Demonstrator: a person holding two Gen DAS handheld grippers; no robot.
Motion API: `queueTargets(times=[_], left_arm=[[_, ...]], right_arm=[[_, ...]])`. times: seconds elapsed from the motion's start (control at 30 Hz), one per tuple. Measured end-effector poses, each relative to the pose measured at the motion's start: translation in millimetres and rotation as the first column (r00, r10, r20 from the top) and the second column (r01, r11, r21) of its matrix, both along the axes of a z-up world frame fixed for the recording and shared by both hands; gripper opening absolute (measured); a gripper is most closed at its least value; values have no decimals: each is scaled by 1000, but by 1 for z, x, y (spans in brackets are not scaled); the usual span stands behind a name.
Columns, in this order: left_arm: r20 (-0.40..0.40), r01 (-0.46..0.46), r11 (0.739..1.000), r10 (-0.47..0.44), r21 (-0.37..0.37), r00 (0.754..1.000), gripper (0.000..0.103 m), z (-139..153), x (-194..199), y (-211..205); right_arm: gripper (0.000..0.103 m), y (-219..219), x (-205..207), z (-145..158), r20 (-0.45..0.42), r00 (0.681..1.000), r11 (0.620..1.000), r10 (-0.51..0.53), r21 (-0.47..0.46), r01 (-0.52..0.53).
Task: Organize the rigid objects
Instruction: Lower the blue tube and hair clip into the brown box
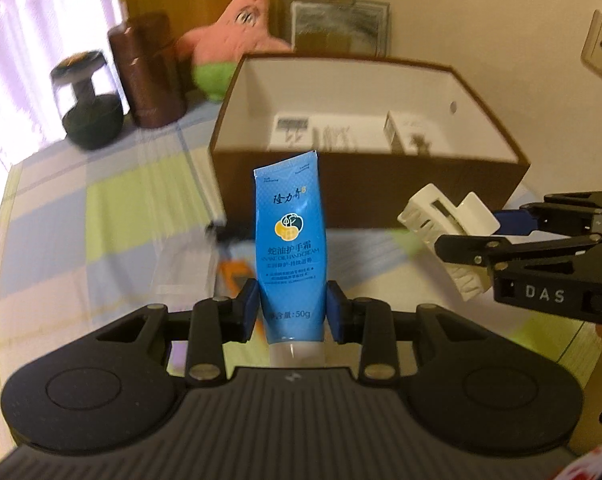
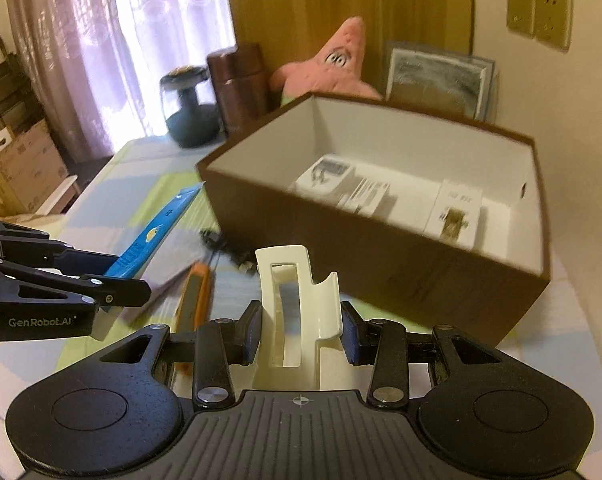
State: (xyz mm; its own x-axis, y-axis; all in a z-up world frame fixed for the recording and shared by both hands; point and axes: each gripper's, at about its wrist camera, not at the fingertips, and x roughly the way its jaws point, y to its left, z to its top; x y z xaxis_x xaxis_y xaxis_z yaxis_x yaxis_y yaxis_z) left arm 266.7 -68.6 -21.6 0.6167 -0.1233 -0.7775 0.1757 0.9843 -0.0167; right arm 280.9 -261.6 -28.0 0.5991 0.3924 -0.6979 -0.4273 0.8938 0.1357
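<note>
My left gripper (image 1: 292, 312) is shut on a blue hand-cream tube (image 1: 289, 248), which stands upright with its white cap at the bottom, lifted above the checked tablecloth (image 1: 101, 216). My right gripper (image 2: 301, 332) is shut on a white hair claw clip (image 2: 291, 300). In the left wrist view the clip (image 1: 441, 224) and right gripper (image 1: 481, 236) enter from the right. The tube (image 2: 157, 232) and left gripper (image 2: 121, 280) show at the left of the right wrist view. Beyond both stands an open brown box (image 1: 365, 188) (image 2: 421, 272) with a white inside, holding small white packages (image 2: 457, 212).
An orange utility knife (image 2: 193, 300) and a dark cable (image 2: 225, 248) lie on the cloth in front of the box. Behind it stand a brown cylinder (image 1: 149, 72), a dark glass jar (image 1: 89, 108), a pink star plush (image 1: 237, 40) and a framed picture (image 1: 341, 24) against the wall.
</note>
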Motion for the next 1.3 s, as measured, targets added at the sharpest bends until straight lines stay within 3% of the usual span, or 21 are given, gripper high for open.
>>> queueTargets(times=[0.33,0.67,0.87,1.3], left_arm=[[92,76,997,-73,-29,993,30,36,62,-33],[122,127,992,-123,-27,985,30,50,121,-72],[91,148,989,-145,-28,985,30,39,156,-91],[-46,177,984,-177,-15,983,31,-18,215,-120]], right_arm=[[37,-28,49,35,49,993,993,-105,58,102],[37,-55,104,42,48,977,976,-209,69,205],[37,-69,135,30,12,963,962,-268,53,267],[37,-74,177,-13,-76,941,944,-329,-34,327]])
